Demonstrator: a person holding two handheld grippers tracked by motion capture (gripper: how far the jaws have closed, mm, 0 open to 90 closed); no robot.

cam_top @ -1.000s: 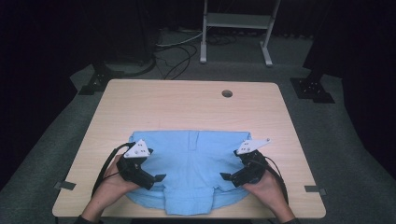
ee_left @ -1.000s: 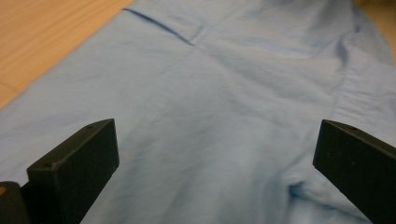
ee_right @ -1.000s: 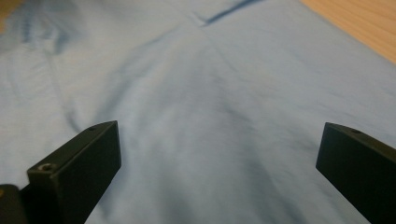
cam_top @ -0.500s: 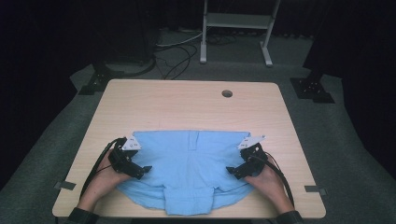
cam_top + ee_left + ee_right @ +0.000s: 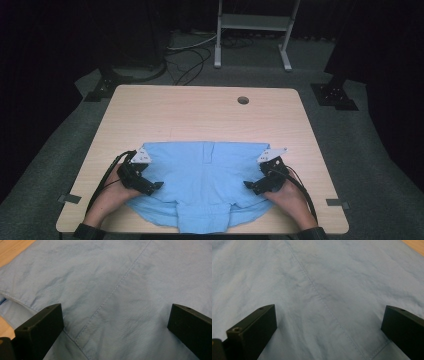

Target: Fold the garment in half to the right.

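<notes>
**Blue shorts spread flat, both claws released**

Dark studio floor and cables ring a pale wooden tabletop (image 5: 200,115) in the high view, where light blue shorts (image 5: 205,175) lie along the near edge, long axis running left to right, waistband away from the person, fly seam centred. The left claw (image 5: 155,186) and right claw (image 5: 248,185) rest on opposite sides, pointing inward. A cable hole (image 5: 243,100) sits well apart.

Left gripper view: jaws wide apart over the cloth (image 5: 120,290), gripping nothing.

Right gripper view: jaws likewise spread above the fabric (image 5: 319,295).
</notes>
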